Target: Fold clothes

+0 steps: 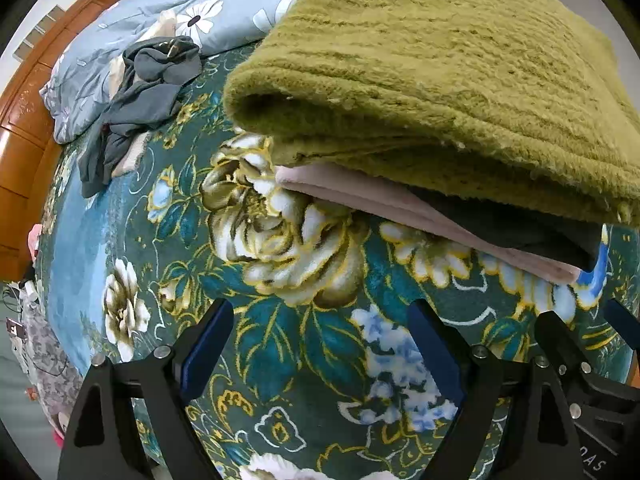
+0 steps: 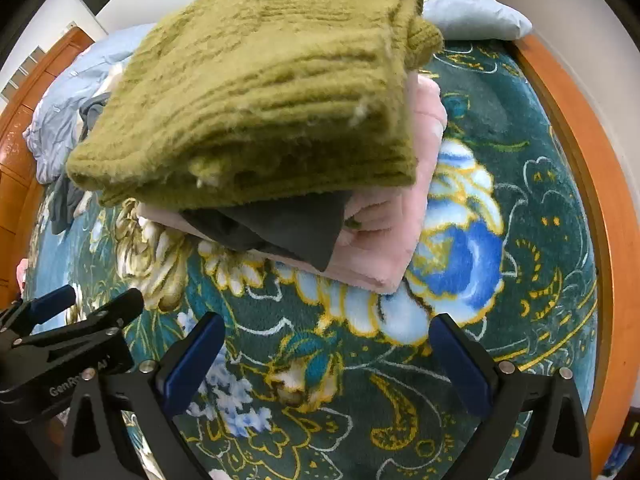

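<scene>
A folded olive-green knit sweater (image 1: 440,68) (image 2: 260,92) tops a stack on the bed, above a dark grey garment (image 1: 520,232) (image 2: 280,232) and a folded pink one (image 1: 380,204) (image 2: 384,240). A crumpled grey garment (image 1: 148,96) lies unfolded at the far left of the bed. My left gripper (image 1: 324,344) hangs open over the floral blanket in front of the stack, with nothing between its fingers. My right gripper (image 2: 328,360) is open too, empty, just before the stack's near edge. The two grippers sit side by side.
A teal floral blanket (image 1: 280,360) (image 2: 520,240) covers the bed. A light blue flowered duvet (image 1: 168,20) (image 2: 472,12) is bunched at the far end. An orange wooden bed frame (image 2: 592,184) (image 1: 24,128) borders the bed on both sides.
</scene>
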Demonstrator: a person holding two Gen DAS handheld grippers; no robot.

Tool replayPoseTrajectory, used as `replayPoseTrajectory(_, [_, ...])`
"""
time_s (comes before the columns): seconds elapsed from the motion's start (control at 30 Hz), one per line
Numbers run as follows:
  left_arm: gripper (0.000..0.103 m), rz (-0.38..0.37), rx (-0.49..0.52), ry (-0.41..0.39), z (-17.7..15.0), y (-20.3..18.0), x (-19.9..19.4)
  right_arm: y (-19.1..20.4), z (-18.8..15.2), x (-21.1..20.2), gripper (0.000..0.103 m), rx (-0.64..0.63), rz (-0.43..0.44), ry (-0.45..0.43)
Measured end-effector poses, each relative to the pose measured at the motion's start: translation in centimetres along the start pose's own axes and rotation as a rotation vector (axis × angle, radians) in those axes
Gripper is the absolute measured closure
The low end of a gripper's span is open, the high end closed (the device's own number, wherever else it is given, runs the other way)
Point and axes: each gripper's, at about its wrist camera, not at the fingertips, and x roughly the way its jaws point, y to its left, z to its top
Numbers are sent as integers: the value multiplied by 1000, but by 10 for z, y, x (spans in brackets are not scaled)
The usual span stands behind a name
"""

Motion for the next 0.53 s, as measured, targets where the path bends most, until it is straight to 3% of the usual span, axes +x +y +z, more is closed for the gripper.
replayPoseTrajectory(0.53, [14, -25, -21, -1, -5, 12, -16, 2, 1, -18, 0, 3, -21, -18])
